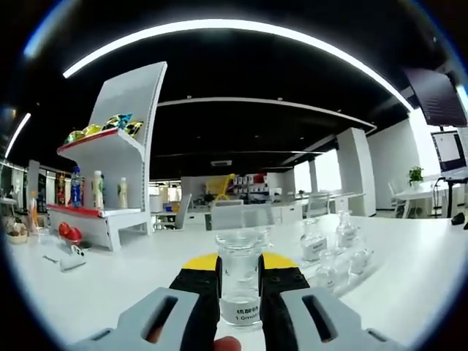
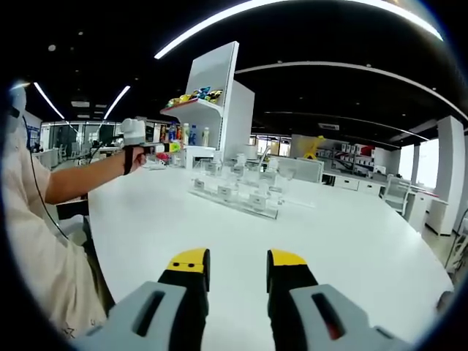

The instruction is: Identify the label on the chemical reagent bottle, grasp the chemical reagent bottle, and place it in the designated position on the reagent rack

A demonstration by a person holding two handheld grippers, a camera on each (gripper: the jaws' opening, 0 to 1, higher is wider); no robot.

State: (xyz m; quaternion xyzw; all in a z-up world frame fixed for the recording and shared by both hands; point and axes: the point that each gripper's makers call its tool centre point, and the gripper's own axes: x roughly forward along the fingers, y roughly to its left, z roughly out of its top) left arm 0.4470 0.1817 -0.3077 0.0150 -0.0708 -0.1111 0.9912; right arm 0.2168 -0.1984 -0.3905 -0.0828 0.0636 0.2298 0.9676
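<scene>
Reagent bottle (image 1: 239,281), a small clear glass cylinder with a white printed label near its base, stands upright clamped between the black, yellow-tipped jaws of the left claw (image 1: 239,272). A fingertip (image 1: 226,343) shows just below the bottle at the bottom edge of the left gripper view. Beyond the jaws lies the smooth white tabletop (image 1: 146,270), and to the right of the held bottle sits a cluster of clear stoppered bottles (image 1: 333,245). Farther left stands a white display shelf (image 1: 110,183) with red-edged tiers carrying coloured packets and plastic drink bottles.

In the right gripper view the right claw (image 2: 238,272) has its jaws apart with nothing between them, hovering over the bare glossy tabletop (image 2: 351,241). Ahead of it a clear rack (image 2: 238,191) holds rows of small glass bottles with white labels. At the left, a person's forearm (image 2: 84,179) reaches across, the hand carrying the left claw (image 2: 150,146) near the shelf (image 2: 212,102).
</scene>
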